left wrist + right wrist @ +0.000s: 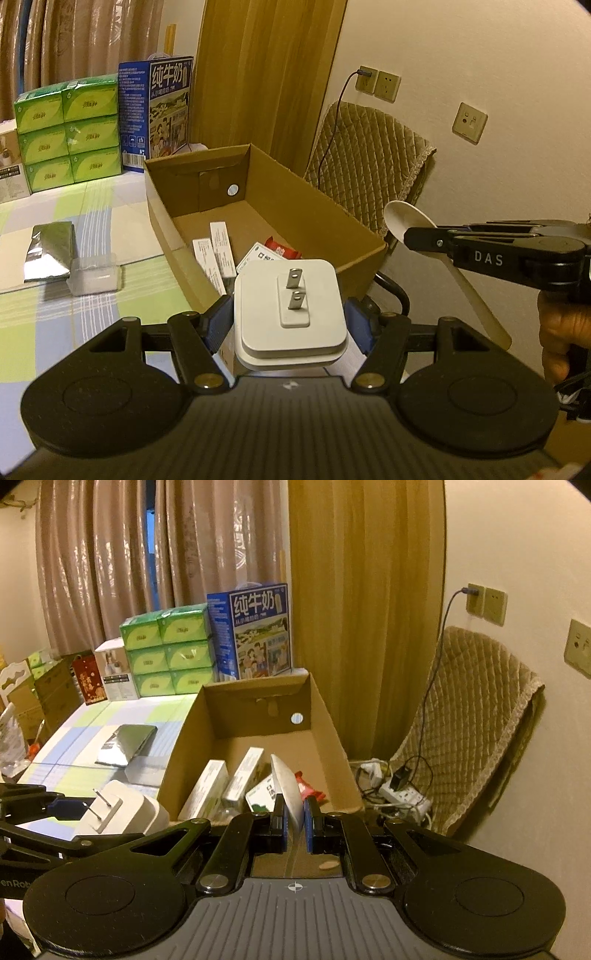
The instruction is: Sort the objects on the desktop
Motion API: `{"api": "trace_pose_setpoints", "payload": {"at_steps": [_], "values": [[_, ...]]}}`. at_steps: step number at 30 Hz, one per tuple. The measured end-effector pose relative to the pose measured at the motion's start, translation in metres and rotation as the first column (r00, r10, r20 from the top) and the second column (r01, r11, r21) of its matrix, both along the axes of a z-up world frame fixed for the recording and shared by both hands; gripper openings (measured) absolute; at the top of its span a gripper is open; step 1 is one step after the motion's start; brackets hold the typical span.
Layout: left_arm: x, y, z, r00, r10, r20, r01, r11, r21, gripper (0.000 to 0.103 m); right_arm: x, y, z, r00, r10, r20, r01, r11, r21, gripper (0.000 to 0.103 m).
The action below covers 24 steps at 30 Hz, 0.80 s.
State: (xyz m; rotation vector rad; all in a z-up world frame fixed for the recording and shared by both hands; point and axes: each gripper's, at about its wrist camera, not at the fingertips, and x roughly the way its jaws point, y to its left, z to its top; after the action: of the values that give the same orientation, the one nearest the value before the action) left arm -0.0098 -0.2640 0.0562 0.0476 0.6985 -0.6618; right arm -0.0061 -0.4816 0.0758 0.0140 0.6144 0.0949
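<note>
The left gripper (pixel 290 325) is pinching a smooth white plug adapter (pixel 290 314) beside the cardboard box (pixel 295 192). The right gripper (pixel 294 825) is clamping a glossy white spoon (pixel 288 790).

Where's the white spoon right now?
The white spoon is clamped in the right gripper, held in the air at the cardboard box's near right corner, beside the charger.
</note>
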Motion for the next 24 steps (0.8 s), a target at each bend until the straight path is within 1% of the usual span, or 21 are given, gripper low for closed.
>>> {"api": "trace_pose_setpoints", "payload": {"at_steps": [13, 18, 24], "values": [[0.041, -0.02, 0.007, 1.0, 0.022, -0.003, -0.022, 1.0, -0.014, 0.061, 0.049, -0.002, 0.014, 0.999, 0.033, 0.016, -0.034, 0.999, 0.005, 0.006], [0.062, -0.029, 0.002, 1.0, 0.026, -0.016, -0.026, 1.0, -0.015, 0.061, 0.073, -0.003, 0.012, 0.999, 0.039, 0.009, -0.039, 0.999, 0.005, 0.006], [0.093, -0.037, -0.012, 0.999, 0.029, -0.038, -0.03, 0.999, -0.012, 0.061, 0.105, -0.007, 0.004, 0.999, 0.041, -0.013, -0.041, 0.999, 0.003, 0.006]]}}
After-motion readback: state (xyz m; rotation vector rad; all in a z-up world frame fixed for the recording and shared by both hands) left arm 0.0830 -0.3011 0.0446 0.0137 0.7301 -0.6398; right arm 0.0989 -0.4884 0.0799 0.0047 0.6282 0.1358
